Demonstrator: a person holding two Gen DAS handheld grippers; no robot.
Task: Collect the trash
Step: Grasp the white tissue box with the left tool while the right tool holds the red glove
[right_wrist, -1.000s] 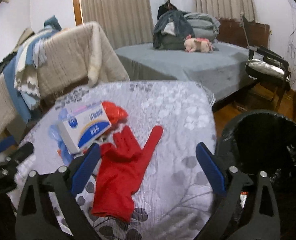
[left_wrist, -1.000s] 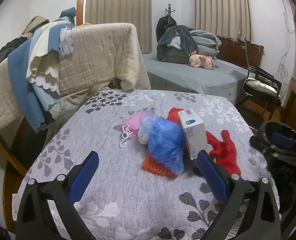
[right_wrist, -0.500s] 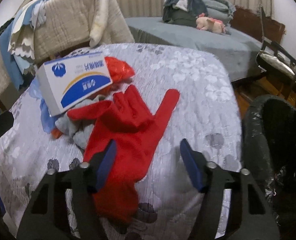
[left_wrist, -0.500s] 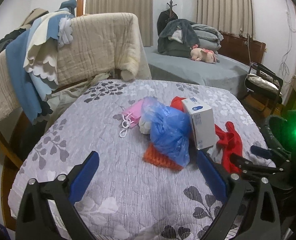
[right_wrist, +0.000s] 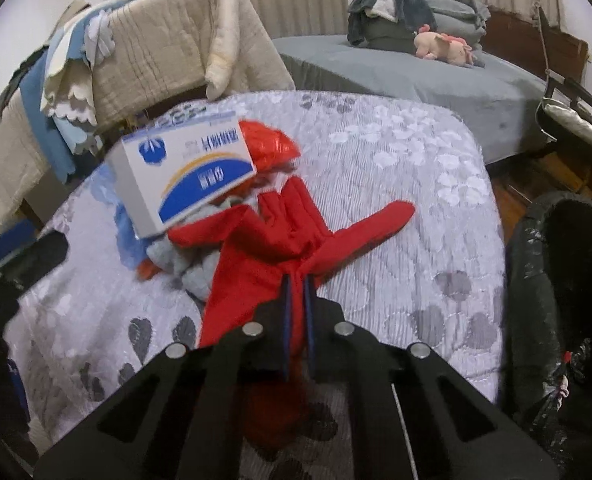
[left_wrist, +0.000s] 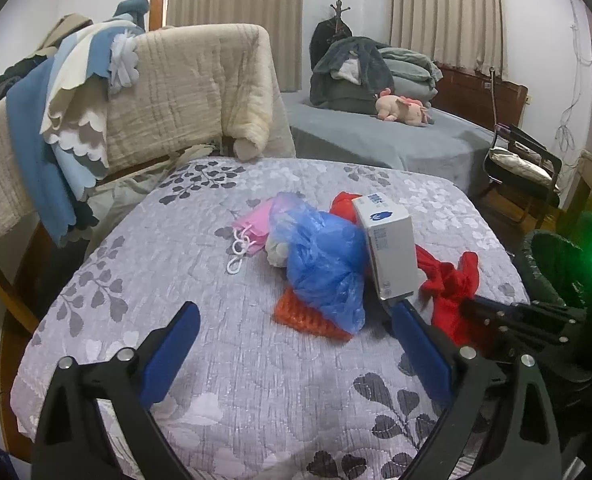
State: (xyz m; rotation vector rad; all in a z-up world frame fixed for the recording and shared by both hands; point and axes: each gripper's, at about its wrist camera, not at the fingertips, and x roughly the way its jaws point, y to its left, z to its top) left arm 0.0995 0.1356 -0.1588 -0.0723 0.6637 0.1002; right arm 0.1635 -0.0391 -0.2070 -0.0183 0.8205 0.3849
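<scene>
A red glove (right_wrist: 271, 248) lies on the grey floral bedspread (right_wrist: 396, 168); my right gripper (right_wrist: 296, 284) is shut on its cuff. The glove also shows in the left wrist view (left_wrist: 452, 280), with the right gripper (left_wrist: 472, 304) on it. A white and blue box (right_wrist: 187, 176) leans on a pile with a blue plastic bag (left_wrist: 324, 260), an orange mesh piece (left_wrist: 308, 316), a pink mask (left_wrist: 251, 228) and a red bag (right_wrist: 267, 144). My left gripper (left_wrist: 296, 324) is open and empty, short of the pile.
A black-lined trash bin (right_wrist: 564, 300) stands at the right of the bed, also in the left wrist view (left_wrist: 552, 268). A chair draped with blankets (left_wrist: 135, 96) stands at the back left. A second bed (left_wrist: 376, 136) with clothes lies behind.
My right gripper moved down onto the red glove and closed on its cuff. The left gripper stayed open and drew back slightly.
</scene>
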